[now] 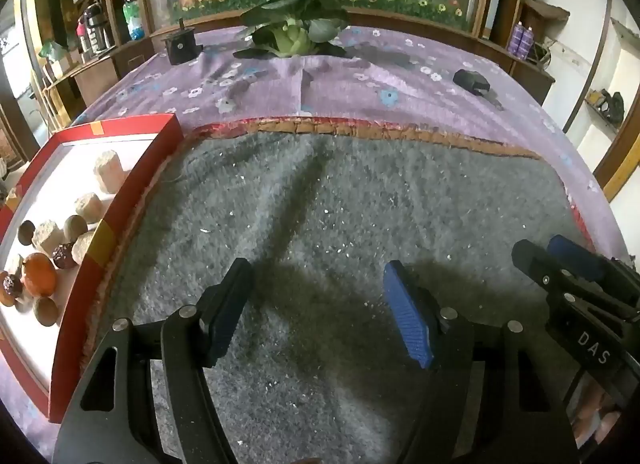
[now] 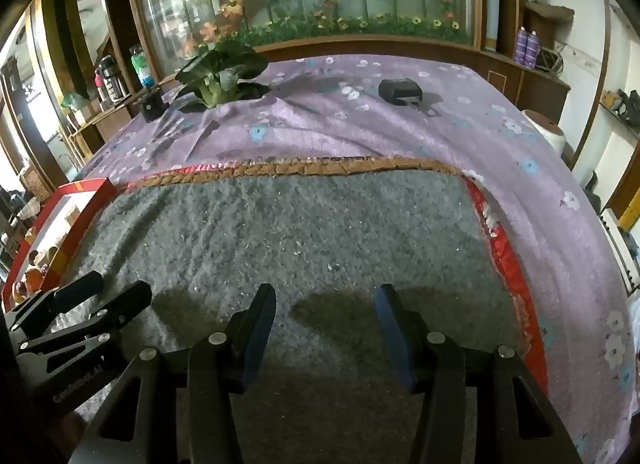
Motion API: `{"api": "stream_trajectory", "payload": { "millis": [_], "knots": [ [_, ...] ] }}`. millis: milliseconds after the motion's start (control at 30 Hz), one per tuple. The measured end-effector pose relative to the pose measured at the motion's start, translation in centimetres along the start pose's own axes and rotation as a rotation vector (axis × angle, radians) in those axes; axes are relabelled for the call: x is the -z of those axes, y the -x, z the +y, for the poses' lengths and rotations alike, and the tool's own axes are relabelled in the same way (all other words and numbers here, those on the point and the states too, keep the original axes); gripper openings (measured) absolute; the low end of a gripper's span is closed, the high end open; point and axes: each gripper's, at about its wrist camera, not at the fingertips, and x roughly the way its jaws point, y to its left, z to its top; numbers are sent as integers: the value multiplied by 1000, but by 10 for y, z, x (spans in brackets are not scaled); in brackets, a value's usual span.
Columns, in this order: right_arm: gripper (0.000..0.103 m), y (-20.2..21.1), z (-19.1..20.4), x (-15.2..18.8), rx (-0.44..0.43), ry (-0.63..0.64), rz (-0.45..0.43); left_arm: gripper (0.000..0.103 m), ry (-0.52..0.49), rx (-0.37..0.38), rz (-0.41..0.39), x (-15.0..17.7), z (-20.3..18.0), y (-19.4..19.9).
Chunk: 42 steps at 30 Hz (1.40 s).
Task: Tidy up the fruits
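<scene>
A red box with a white floor sits at the left edge of the grey mat. It holds an orange fruit, brown round fruits, dark berries and several beige chunks. My left gripper hovers over the mat, open, with nothing between its fingers. My right gripper stands beside it, its jaws apart and empty above the mat. The right gripper shows at the right edge of the left wrist view. In the right wrist view the left gripper is near the red box.
The mat lies on a purple flowered cloth. On the cloth at the back are a leafy green vegetable, a black block and a small black device. Shelves and a glass panel with flowers stand behind the table.
</scene>
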Motion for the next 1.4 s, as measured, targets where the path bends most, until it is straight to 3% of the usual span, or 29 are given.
{"api": "stream_trajectory", "payload": {
  "millis": [267, 400, 600, 733, 1400],
  "knots": [
    [65, -8, 7, 8, 41, 38, 14, 75, -22, -26, -2, 4, 1, -6],
    [76, -6, 11, 10, 122, 50, 30, 76, -23, -30, 10, 4, -2, -8],
    [78, -8, 10, 10, 126, 33, 37, 76, -27, -37, 20, 0, -5, -8],
    [85, -10, 9, 10, 103, 32, 42, 76, -26, -36, 21, 0, -5, -8],
    [86, -10, 10, 10, 105, 38, 45, 76, -27, -37, 23, -1, -6, -7]
  ]
}}
